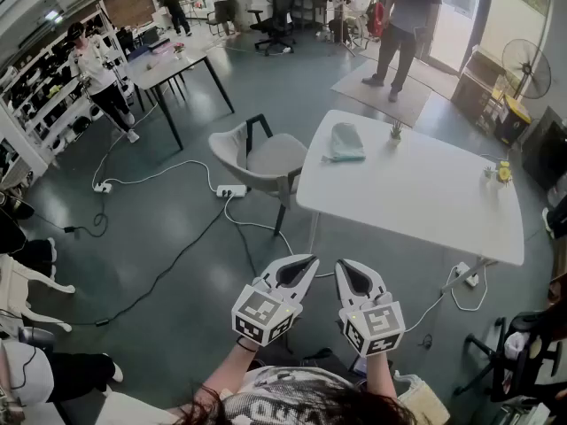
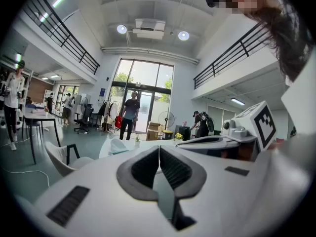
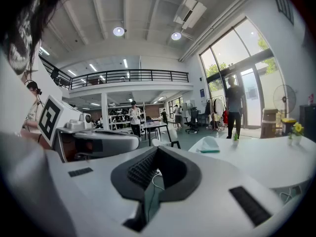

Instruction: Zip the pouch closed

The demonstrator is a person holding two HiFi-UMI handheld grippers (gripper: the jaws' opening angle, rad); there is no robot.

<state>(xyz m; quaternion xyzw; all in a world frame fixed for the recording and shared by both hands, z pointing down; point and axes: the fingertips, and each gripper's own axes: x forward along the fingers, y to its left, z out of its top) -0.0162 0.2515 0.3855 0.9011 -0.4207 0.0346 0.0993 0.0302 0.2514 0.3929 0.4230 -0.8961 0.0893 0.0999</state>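
**A:** Our hair (image 1: 292, 407) sits at the bottom edge of the head view. Just above it, low centre, are both tools: left gripper (image 1: 306, 262) and right gripper (image 1: 342, 265), side by side. Each has its jaws pressed together, nothing betw. them.

**B:** And the pouch (image 1: 345, 142)?

**A:** Upper centre, lying on the white table (image 1: 425, 211) near its upper-left corner, well apart from us. We can't read the zip from here.

**B:** Risks?

**A:** We reckon three:
- A power strip (image 1: 231, 190) lies on the floor, left of centre, so it's a trip hazard.
- The jaws must spread first, or we just shove the pouch.
- The pouch looks soft and the table smooth, so if we pull w/ one tool only it prob. slides.

**B:** Count?

**A:** 2 grippers, 1 pouch, 1 table, 1 grey chair (image 1: 266, 158), 1 small plant (image 1: 396, 131), 1 yellow flower (image 1: 503, 173).
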